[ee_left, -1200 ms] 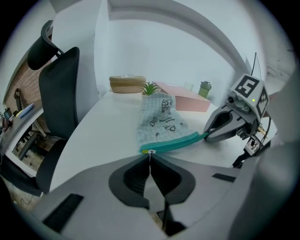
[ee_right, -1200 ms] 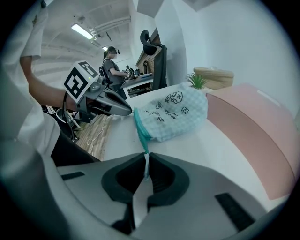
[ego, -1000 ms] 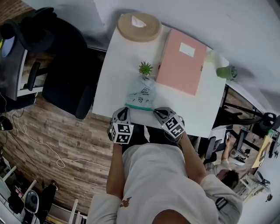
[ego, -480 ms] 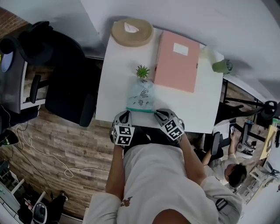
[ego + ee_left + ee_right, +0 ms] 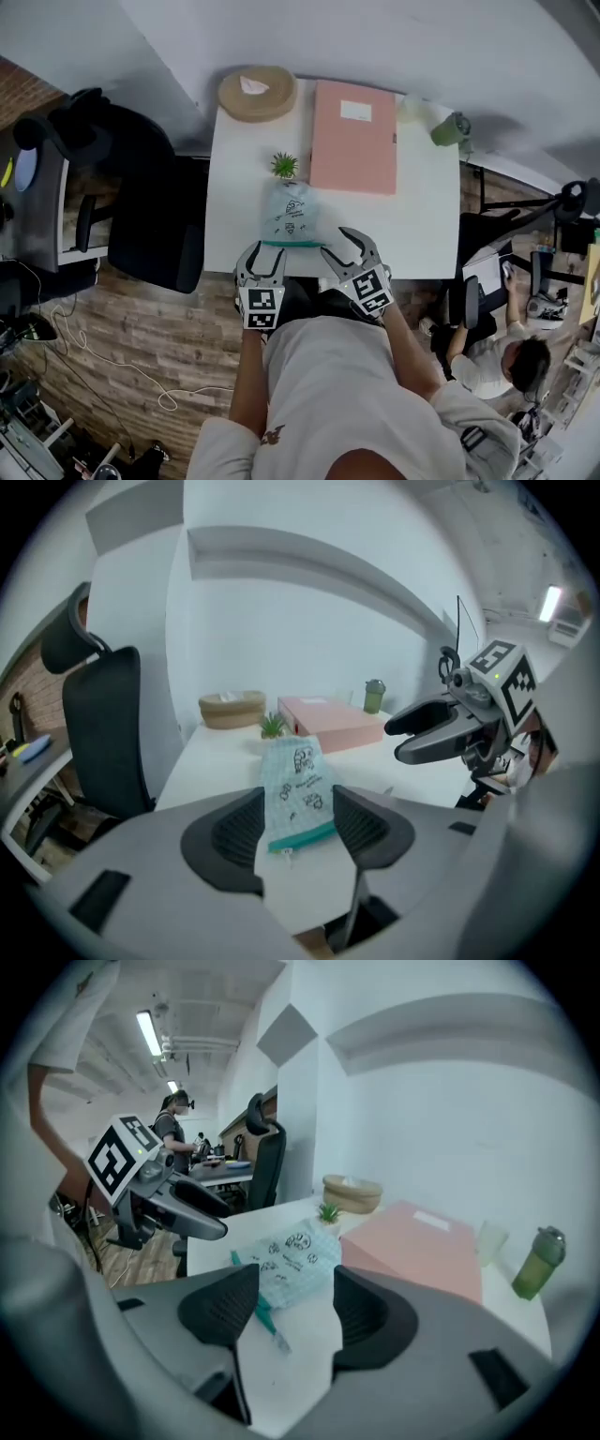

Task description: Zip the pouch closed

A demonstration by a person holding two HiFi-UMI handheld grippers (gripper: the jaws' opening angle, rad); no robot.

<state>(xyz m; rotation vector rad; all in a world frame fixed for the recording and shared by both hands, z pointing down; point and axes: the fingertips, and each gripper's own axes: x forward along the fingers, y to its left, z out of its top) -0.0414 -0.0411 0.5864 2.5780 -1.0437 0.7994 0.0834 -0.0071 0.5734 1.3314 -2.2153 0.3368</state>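
We hold both claws over the near edge of the white bench (image 5: 234,187), and neither has hold of anything. The pouch (image 5: 289,214) lies flat on the bench just beyond them, pale and see-through with small printed figures, its teal zip band (image 5: 302,836) along the edge nearest us. The left claw (image 5: 264,253) has just been opening and its jaws stand well apart. In the left gripper view the pouch shows in the gap between them, but the pads do not touch it. The right claw (image 5: 344,246) has also just been opening, and its jaws are parted and clear of the pouch. Just behind the pouch stands a small potted plant (image 5: 284,166), with a pink folder (image 5: 353,137) beside it, a round tan box (image 5: 257,92) at the far corner and a green bottle (image 5: 450,128) at the other.
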